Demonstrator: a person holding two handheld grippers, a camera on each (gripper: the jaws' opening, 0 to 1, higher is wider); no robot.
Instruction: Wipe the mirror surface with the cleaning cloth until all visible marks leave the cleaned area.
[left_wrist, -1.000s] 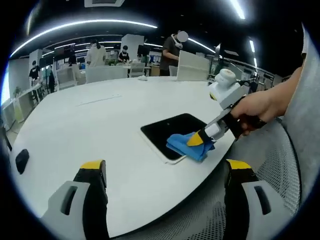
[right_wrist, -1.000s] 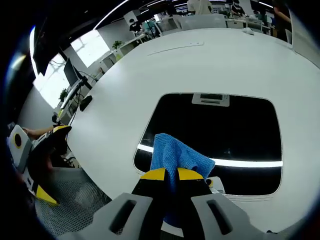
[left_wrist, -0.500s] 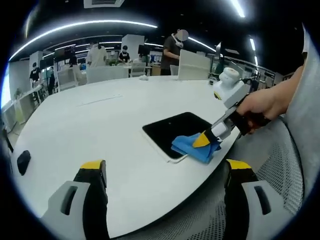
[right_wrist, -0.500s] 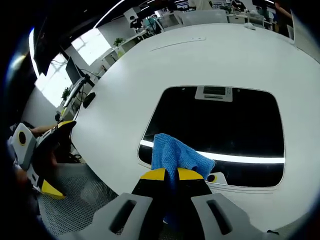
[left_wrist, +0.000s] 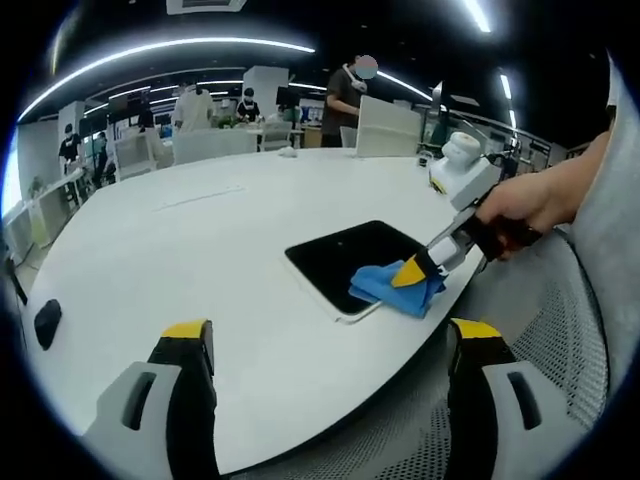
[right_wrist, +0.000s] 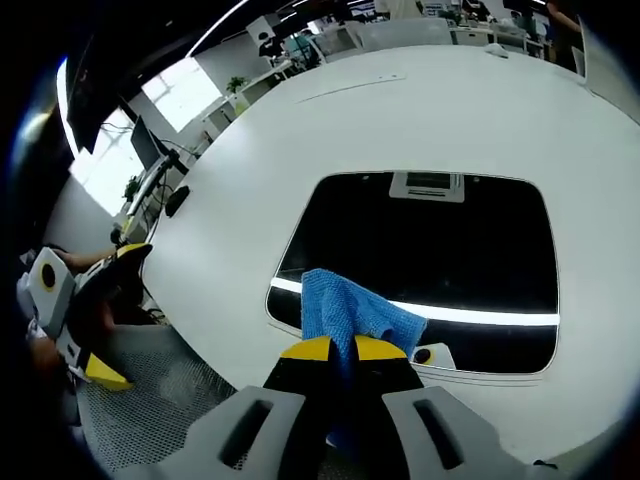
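A dark rectangular mirror (right_wrist: 430, 260) lies flat on the white round table (right_wrist: 400, 120) near its edge; it also appears in the left gripper view as the mirror (left_wrist: 345, 255). My right gripper (right_wrist: 343, 350) is shut on a blue cleaning cloth (right_wrist: 345, 312), pressed on the mirror's near edge. In the left gripper view, the right gripper (left_wrist: 410, 272) comes in from the right, held by a hand, with the cloth (left_wrist: 390, 287) under it. My left gripper (left_wrist: 325, 345) is open above the table edge, well short of the mirror.
A small black object (left_wrist: 43, 322) lies at the table's left edge. Mesh chair seats (left_wrist: 520, 320) stand beside the table. People and desks (left_wrist: 210, 125) fill the far background. A small yellow-ringed round part (right_wrist: 425, 356) sits on the mirror's near frame.
The right gripper with the cloth has slid a little toward the mirror's near right corner. The left gripper has stayed open and still.
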